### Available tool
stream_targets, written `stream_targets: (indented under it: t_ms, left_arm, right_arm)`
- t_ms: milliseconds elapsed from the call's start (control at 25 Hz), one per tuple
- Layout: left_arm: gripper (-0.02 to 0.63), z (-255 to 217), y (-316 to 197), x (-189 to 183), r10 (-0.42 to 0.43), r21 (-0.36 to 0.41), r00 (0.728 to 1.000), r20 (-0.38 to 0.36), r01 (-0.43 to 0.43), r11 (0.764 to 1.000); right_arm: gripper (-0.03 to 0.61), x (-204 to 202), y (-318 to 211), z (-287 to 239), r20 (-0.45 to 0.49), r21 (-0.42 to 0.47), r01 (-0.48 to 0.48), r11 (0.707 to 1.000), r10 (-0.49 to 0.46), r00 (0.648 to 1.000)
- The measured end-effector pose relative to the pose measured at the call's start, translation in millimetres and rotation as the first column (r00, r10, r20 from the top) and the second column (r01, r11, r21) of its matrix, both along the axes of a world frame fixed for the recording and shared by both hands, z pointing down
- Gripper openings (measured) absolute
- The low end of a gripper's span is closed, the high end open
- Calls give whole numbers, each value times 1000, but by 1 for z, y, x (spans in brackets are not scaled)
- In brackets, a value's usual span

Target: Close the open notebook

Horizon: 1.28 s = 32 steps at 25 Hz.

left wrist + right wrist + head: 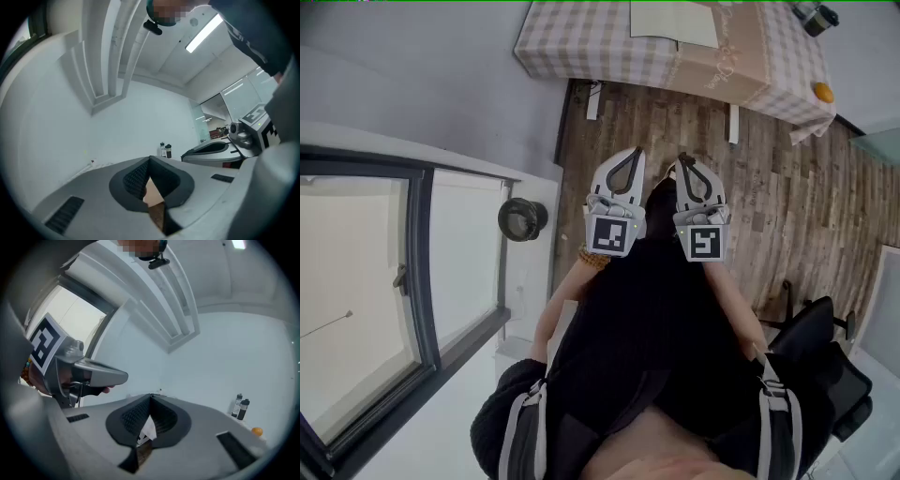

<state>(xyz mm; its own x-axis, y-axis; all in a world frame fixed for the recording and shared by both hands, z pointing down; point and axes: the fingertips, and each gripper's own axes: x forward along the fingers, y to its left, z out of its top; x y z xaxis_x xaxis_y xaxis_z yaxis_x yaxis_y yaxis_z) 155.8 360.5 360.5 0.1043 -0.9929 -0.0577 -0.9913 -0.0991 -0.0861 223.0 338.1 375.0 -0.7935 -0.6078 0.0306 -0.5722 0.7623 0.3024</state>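
Holding left gripper (629,153) and right gripper (685,159) pressed closed on nothing, well apart from the notebook (673,21); likely light, floppy; best flipped by a cover's free edge.

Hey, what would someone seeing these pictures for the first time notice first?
The left gripper and right gripper are held side by side in the middle of the head view, both shut and empty. Beyond them, at the top, the open notebook lies on a checked-cloth table.
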Motion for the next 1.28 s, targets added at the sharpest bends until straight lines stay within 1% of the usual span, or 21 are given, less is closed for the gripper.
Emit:
stream_targets:
  t_ms: [80,200,360,560,800,920,1040,1280]
  left_arm:
    - [11,2,-4,2,1,-4,1000,8,-1,1000]
    - [11,4,-11,4,4,-2,1000,15,-4,1000]
    - [11,2,-22,-2,2,5,1000,15,-2,1000]
    - [12,2,-38,-8,5,-2,1000,14,-5,1000]
    - [11,7,-64,-16,18,-26,1000,9,-17,1000]
    - [11,9,-78,-21,22,-32,1000,8,-21,999]
    - [11,13,-95,-28,17,-41,1000,-3,-17,999]
    - [12,16,-134,-41,19,-60,1000,2,-19,998]
  right_arm:
    - [5,3,-5,3,-1,-16,-8,1000,8,1000]
    - [5,4,-10,6,-7,-17,1,1000,-1,1000]
    - [6,-4,-19,10,-26,-7,18,1000,-18,1000]
    - [6,-6,-38,12,-22,-39,-10,999,9,1000]
    - [6,-10,-66,15,-42,-37,-31,999,30,999]
    - [6,-12,-81,18,-30,-74,-52,996,50,998]
    - [6,-14,-103,22,-33,-91,-58,994,55,998]
    - [6,-7,-156,25,26,-187,-85,979,91,996]
